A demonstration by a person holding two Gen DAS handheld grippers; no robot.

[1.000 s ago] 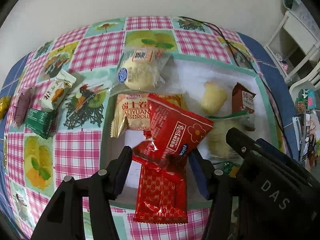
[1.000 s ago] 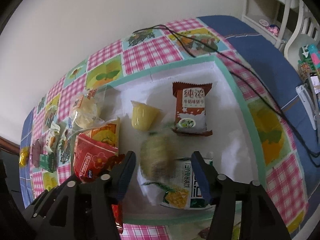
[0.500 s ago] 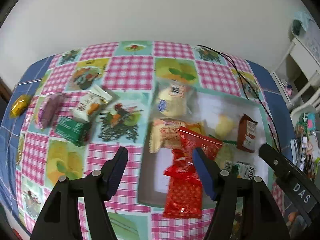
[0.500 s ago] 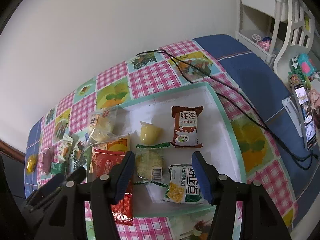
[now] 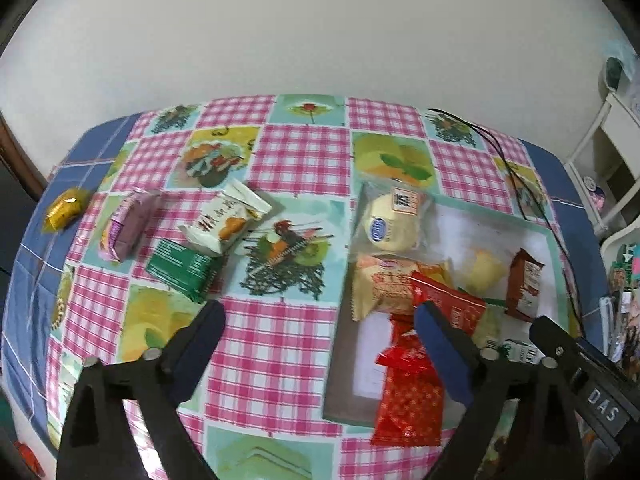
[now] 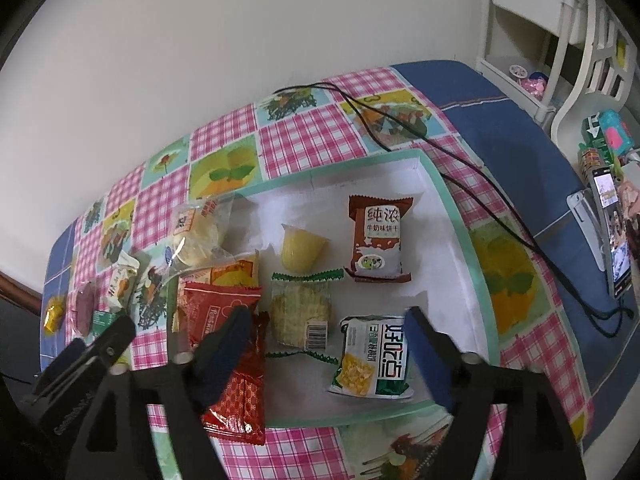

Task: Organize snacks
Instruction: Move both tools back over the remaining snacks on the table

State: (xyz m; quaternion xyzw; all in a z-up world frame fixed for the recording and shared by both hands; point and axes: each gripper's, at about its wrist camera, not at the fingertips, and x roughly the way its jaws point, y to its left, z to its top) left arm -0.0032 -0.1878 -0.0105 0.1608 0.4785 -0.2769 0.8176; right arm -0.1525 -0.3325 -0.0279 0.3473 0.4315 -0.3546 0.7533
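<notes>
- Checked pink-and-fruit tablecloth point(image 5: 280, 344) covers the table under both grippers, with a plain pale wall behind it.
- I see my left gripper point(image 5: 320, 330) hanging over the cloth with its jaws spread wide; they have just been opening, and nothing sits between them.
- Just right of its right finger, the white tray point(image 6: 448, 208) with the green rim holds most of the snacks, and a red packet point(image 5: 408, 396) lies over the tray's near edge.
- Ahead and to the left of that gripper lie a green packet point(image 5: 182, 270), a white pouch point(image 5: 224, 222), a purple snack point(image 5: 126, 226) and a gold-wrapped sweet point(image 5: 64, 210), all outside the tray.
- My right gripper point(image 6: 330, 326) hovers over the tray, jaws likewise just opened wide and gripping nothing.
- Between its fingers, down in the tray, lie a pale rice cracker pack point(image 6: 302, 312) and a green-and-white corn snack bag point(image 6: 374, 356).
- Ahead of it sit a yellow jelly cup point(image 6: 302, 250) and a brown biscuit packet point(image 6: 378, 240).
- Black cable point(image 6: 460, 160) runs across the cloth past the tray's far right corner.
</notes>
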